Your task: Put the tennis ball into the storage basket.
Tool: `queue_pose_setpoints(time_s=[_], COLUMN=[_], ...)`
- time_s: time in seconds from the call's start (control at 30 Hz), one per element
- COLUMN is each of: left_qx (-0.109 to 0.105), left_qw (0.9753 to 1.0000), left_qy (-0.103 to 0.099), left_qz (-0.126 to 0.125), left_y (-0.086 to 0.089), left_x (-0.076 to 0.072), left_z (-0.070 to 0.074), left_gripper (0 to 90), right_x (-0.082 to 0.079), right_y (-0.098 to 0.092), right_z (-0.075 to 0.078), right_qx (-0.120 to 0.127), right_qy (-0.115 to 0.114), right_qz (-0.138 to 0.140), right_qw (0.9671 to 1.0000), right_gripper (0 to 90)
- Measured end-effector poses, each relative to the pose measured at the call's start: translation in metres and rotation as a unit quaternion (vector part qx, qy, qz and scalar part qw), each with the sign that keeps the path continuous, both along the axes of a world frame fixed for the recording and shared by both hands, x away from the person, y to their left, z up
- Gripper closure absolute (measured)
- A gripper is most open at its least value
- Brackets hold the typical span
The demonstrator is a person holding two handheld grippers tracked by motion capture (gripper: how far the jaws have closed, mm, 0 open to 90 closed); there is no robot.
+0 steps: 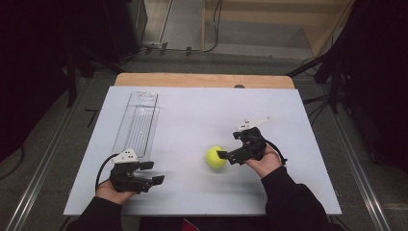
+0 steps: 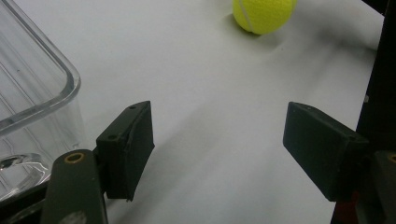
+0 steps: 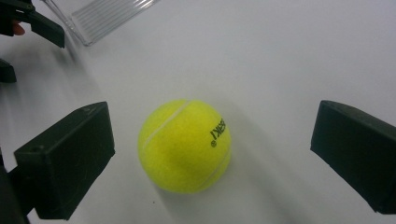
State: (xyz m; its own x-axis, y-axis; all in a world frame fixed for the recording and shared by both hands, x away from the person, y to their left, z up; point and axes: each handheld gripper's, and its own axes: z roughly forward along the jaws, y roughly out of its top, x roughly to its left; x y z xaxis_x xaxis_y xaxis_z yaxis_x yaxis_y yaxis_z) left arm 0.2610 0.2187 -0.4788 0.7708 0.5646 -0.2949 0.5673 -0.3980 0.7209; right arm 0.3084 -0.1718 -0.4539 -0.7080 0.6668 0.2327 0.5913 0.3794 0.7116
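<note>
A yellow tennis ball lies on the white board, right of centre. My right gripper is open and points left at it. In the right gripper view the ball sits between the two wide-apart black jaws of the right gripper, touching neither. My left gripper is open near the board's front left, holding nothing. In the left gripper view the left gripper has only bare board between its jaws, with the ball farther off at the top.
A long clear plastic tray lies on the board's left side, its near corner just beside the left gripper. The tray's end and the left gripper appear beyond the ball. Dark floor and cables surround the table.
</note>
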Motion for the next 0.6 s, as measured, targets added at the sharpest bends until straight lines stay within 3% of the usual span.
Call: queue_pose_setpoints(time_s=[0.6], left_qx=[0.000], left_qw=[1.0000], left_qy=[0.001], left_qz=[0.000], left_y=[0.000], left_x=[0.000], left_z=[0.000], left_gripper=[25.2], right_x=[0.010], right_y=[0.024], right_z=[-0.003], right_qx=[-0.013], right_qy=[0.001], right_qz=[0.016], right_qw=[0.9998], right_gripper=[0.0])
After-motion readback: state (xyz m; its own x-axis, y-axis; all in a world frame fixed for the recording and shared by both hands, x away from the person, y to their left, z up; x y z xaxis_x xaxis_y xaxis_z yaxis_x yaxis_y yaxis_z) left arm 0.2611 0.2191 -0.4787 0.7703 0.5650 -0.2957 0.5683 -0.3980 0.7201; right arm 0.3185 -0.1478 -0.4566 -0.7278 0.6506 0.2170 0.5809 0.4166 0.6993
